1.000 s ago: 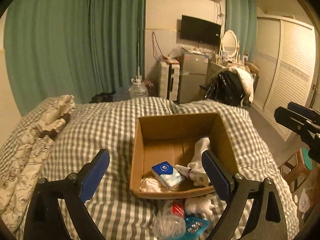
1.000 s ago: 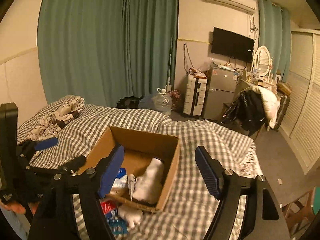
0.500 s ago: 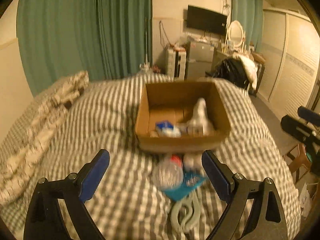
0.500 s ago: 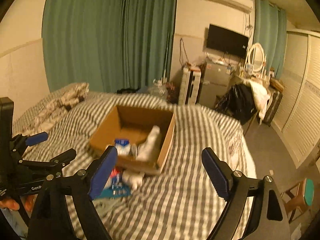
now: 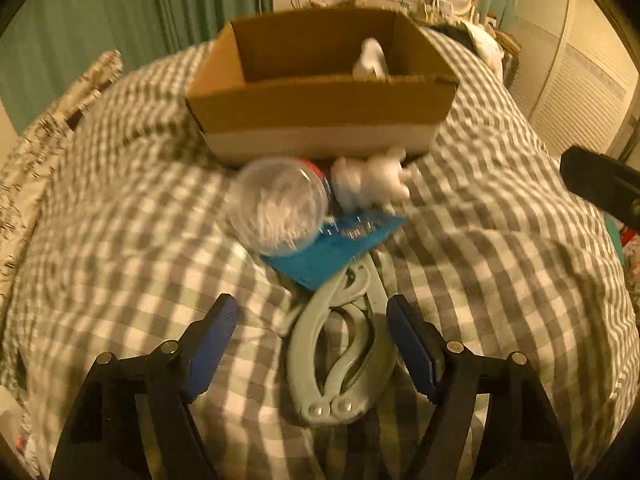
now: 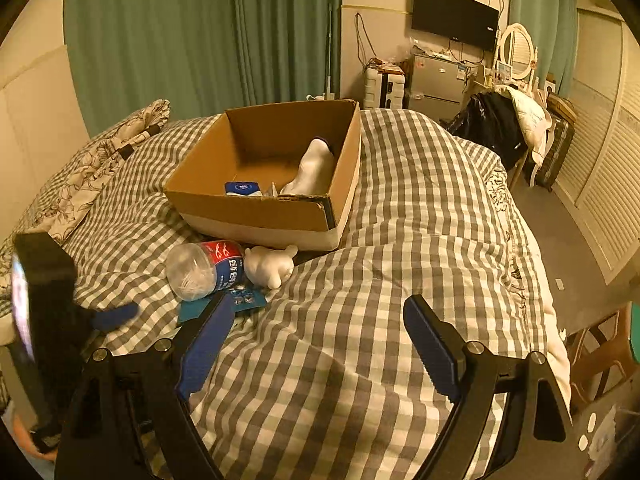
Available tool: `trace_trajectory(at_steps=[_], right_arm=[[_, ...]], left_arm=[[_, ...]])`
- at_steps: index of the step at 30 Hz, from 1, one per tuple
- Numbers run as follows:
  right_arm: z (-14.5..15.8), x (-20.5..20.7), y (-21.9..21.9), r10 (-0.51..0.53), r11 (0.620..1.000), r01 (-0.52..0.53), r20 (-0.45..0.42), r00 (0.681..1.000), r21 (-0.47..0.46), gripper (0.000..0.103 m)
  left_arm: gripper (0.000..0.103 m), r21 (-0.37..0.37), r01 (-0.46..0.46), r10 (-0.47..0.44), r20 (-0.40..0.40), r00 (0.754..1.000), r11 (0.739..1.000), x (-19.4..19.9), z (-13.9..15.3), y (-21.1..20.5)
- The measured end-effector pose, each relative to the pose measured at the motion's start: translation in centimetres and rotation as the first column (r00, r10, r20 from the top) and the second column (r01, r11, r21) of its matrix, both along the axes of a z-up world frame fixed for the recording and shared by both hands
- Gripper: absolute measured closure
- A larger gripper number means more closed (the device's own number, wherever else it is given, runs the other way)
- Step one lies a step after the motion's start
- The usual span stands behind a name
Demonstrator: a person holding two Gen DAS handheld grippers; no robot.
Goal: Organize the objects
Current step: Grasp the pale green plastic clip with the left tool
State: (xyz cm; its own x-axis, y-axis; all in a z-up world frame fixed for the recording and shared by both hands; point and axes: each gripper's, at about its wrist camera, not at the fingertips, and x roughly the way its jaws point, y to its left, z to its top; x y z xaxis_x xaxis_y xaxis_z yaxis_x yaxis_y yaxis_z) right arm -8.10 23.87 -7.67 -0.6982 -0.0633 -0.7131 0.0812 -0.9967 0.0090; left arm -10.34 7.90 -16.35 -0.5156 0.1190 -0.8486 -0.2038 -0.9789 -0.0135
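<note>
A cardboard box (image 5: 320, 100) sits on the checked bedspread; in the right wrist view the box (image 6: 264, 208) holds a white sock (image 6: 312, 168) and a blue tissue pack (image 6: 242, 189). In front of it lie a clear plastic bottle (image 5: 280, 204), a white plush toy (image 5: 372, 180), a blue card pack (image 5: 332, 246) and a pale green hand grip tool (image 5: 340, 352). My left gripper (image 5: 312, 344) is open, low over the bed, its jaws on either side of the green tool. My right gripper (image 6: 316, 344) is open and empty above the bedspread, right of the bottle (image 6: 204, 266).
A patterned pillow (image 6: 92, 168) lies at the bed's left side. Green curtains (image 6: 200, 32), a small fridge (image 6: 436, 80), a TV (image 6: 454, 16) and a chair piled with clothes (image 6: 504, 124) stand beyond the bed. The bed's right edge drops to the floor (image 6: 568, 240).
Both grippers pulled back from the box and dropped lower. The left gripper now sits down around the green tool, which was out of view a second ago. Both stay open.
</note>
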Motion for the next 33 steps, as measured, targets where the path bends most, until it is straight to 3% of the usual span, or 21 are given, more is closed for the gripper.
trace_trajectory(at_steps=[6, 7, 8, 9, 16, 26, 31, 32, 33], right_arm=[[-0.9, -0.5, -0.1, 0.004, 1.0, -0.004, 0.03, 1.0, -0.009, 0.017], [-1.1, -0.5, -0.2, 0.006, 1.0, -0.005, 0.034, 0.999, -0.009, 0.017], [-1.2, -0.6, -0.3, 0.007, 1.0, -0.007, 0.036, 0.999, -0.009, 0.017], [-1.2, -0.5, -0.3, 0.008, 1.0, -0.008, 0.036, 0.999, -0.008, 0.017], [-0.6, 0.4, -0.4, 0.003, 1.0, -0.003, 0.025, 1.0, 0.006, 0.017], [1.6, 2.3, -1.5, 0.008, 0.999, -0.008, -0.015, 1.0, 0.038, 0.017], [2.4, 3.1, -2.8, 0.031, 0.998, -0.029, -0.031, 0.999, 0.061, 0.017], [2.5, 3.1, -3.0, 0.035, 0.998, -0.033, -0.03, 0.999, 0.062, 0.017], [2.5, 3.1, -3.2, 0.038, 0.997, -0.036, -0.027, 0.999, 0.063, 0.017]], left_arm=[[0.027, -0.002, 0.075, -0.075, 0.066, 0.995, 0.997, -0.1, -1.8, 1.4], [0.031, 0.005, 0.079, -0.079, 0.065, 0.995, 0.997, 0.0, -1.8, 1.5], [0.045, 0.027, 0.088, -0.09, 0.066, 0.994, 0.996, 0.1, -1.8, 1.5], [0.048, 0.044, 0.091, -0.094, 0.072, 0.993, 0.995, 0.2, -1.7, 1.4], [0.052, 0.055, 0.091, -0.093, 0.047, 0.995, 0.994, 2.0, 0.0, 1.1], [0.054, 0.146, 0.063, -0.072, 0.059, 0.996, 0.987, 4.7, 1.9, -1.3], [0.056, 0.199, 0.03, -0.03, -0.003, 1.0, 0.979, 5.5, 4.9, -3.5], [0.086, 0.211, 0.022, -0.018, -0.024, 1.0, 0.977, 5.5, 5.8, -4.1], [0.091, 0.215, 0.012, -0.006, -0.029, 1.0, 0.977, 5.3, 6.3, -4.7]])
